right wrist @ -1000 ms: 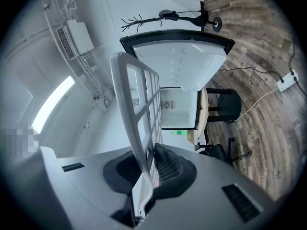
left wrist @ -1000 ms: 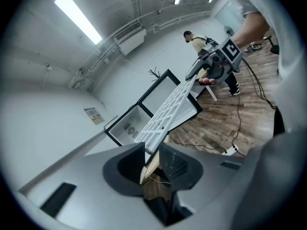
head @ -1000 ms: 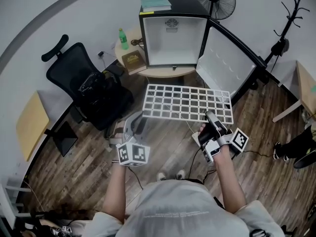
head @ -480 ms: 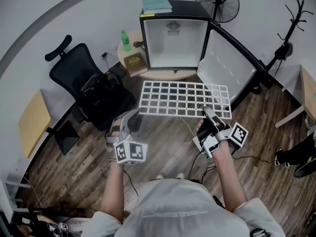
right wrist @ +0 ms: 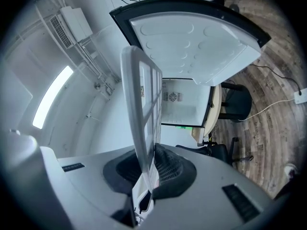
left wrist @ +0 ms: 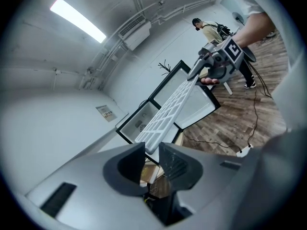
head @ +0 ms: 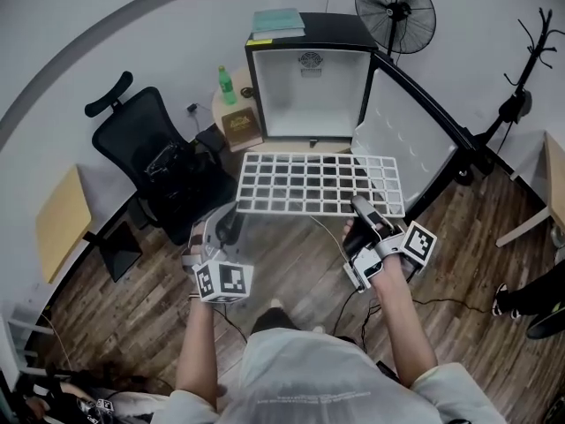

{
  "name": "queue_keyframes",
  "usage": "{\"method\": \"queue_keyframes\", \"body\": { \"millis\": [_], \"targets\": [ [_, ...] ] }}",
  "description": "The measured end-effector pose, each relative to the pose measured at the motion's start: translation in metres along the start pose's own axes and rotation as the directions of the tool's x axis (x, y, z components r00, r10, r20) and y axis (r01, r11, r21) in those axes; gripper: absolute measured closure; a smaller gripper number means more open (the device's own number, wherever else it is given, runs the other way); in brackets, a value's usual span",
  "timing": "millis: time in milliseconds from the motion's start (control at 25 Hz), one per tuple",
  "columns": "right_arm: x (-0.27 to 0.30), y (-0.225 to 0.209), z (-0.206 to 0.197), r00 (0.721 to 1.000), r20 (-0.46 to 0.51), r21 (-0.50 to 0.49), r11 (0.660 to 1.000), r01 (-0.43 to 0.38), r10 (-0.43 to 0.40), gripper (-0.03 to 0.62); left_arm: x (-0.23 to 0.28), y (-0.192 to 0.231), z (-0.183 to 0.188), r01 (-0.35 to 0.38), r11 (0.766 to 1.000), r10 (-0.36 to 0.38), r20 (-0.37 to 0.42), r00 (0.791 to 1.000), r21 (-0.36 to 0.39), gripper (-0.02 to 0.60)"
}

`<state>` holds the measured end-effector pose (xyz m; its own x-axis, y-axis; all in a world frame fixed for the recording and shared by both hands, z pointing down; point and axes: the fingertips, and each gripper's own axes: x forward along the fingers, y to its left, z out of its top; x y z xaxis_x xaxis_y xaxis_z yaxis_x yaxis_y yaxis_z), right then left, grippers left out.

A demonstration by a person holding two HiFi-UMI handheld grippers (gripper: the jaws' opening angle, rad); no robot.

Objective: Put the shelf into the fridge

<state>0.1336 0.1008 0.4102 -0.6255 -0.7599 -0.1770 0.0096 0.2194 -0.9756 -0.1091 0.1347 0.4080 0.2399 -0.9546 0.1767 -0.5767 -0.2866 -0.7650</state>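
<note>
The white grid shelf (head: 318, 184) hangs level in front of the open black mini fridge (head: 307, 91), whose door (head: 402, 135) swings out to the right. My left gripper (head: 231, 222) is shut on the shelf's near left corner. My right gripper (head: 360, 207) is shut on its near right edge. In the left gripper view the shelf (left wrist: 168, 111) runs from my jaws (left wrist: 152, 150) up to the right gripper, with the fridge (left wrist: 136, 121) behind. In the right gripper view the shelf (right wrist: 139, 95) stands edge-on in the jaws (right wrist: 151, 150), the fridge's white inside (right wrist: 184, 104) beyond it.
A black office chair (head: 154, 162) stands left of the shelf. The fridge rests on a round table (head: 291, 132) with a green bottle (head: 227, 85) and a book (head: 240, 124). A fan (head: 395, 11) and coat rack (head: 521, 78) stand behind. Cables lie on the wooden floor.
Both grippers have carried the shelf forward and a little up, so its far edge now sits nearer the fridge's opening. Both grips are unchanged.
</note>
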Motion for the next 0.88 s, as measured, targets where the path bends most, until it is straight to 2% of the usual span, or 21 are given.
{"method": "queue_keyframes", "body": {
  "millis": [120, 280, 520, 880],
  "targets": [
    [0.008, -0.002, 0.009, 1.000, -0.003, -0.013, 1.000, -0.014, 0.014, 0.538, 0.012, 0.000, 0.000, -0.015, 1.000, 0.015, 0.010, 1.000, -0.017, 0.492],
    [0.016, -0.013, 0.017, 1.000, 0.004, -0.020, 0.999, -0.030, 0.030, 0.537, 0.029, -0.007, -0.008, -0.017, 1.000, 0.017, 0.033, 0.999, -0.002, 0.492],
    [0.103, -0.038, 0.068, 0.999, 0.029, -0.034, 0.999, 0.028, -0.027, 0.537, 0.132, 0.037, -0.029, 0.011, 1.000, -0.010, 0.069, 0.998, -0.010, 0.492],
    [0.206, -0.045, 0.121, 0.996, 0.087, -0.048, 0.998, 0.031, -0.027, 0.536, 0.242, 0.098, -0.049, 0.050, 0.999, -0.048, 0.129, 0.990, -0.014, 0.492]
  ]
}}
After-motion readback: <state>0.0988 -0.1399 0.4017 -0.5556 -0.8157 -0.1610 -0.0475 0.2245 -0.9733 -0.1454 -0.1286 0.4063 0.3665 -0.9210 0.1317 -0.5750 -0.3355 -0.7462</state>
